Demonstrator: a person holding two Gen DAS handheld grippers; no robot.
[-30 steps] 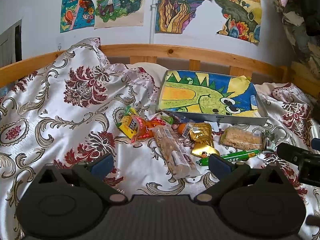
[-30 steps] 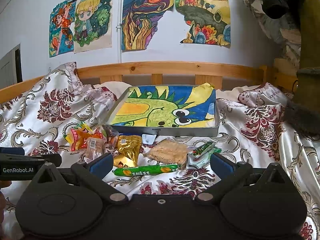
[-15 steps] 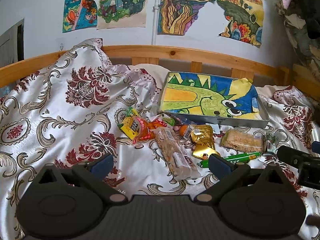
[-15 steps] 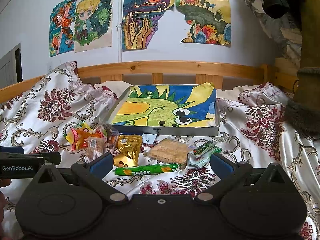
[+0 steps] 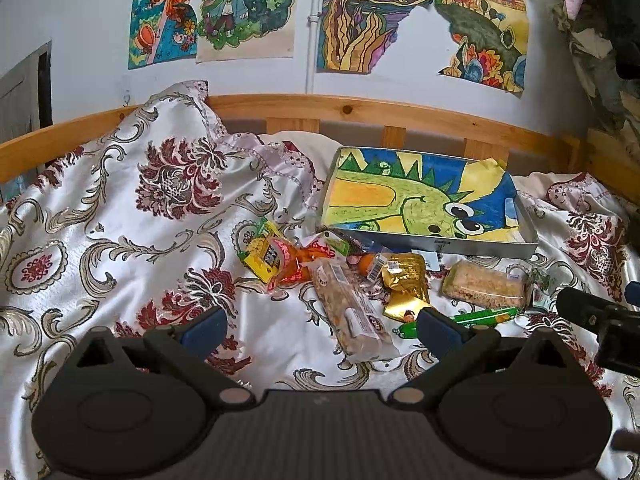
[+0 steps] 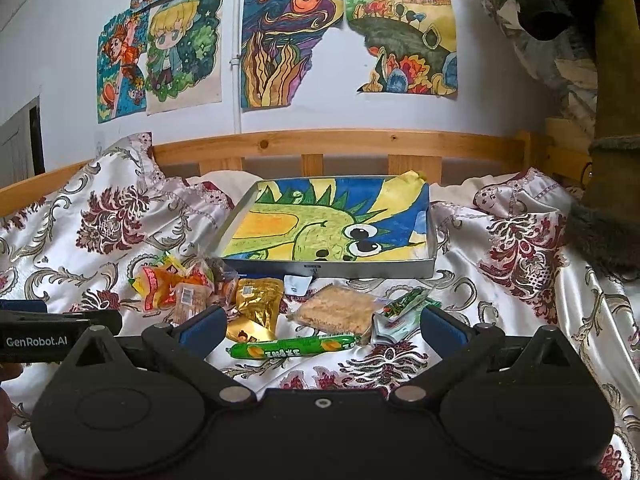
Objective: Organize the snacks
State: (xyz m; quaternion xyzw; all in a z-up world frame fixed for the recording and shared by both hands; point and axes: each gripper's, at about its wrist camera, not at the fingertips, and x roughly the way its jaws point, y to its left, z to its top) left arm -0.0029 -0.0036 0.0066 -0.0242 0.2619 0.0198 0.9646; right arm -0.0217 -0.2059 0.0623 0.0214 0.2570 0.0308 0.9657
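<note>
Fingers [image 6: 204, 326] of right gripper [image 6: 322, 326] and left gripper [image 5: 320, 326] spread, empty, above the bed. Slim green foil-wrapped sausage stick [image 6: 292, 347] lies before the shallow metal tray lined with a dinosaur drawing [image 6: 332, 269]; likely light, slippery, bendable, so pinch mid-length.

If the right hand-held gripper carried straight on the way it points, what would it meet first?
Most likely the green sausage stick, lying crosswise on the bedspread between the open fingers of the right hand-held gripper. Beyond it lies the clear-wrapped crumbly bar; depth is uncertain.
</note>
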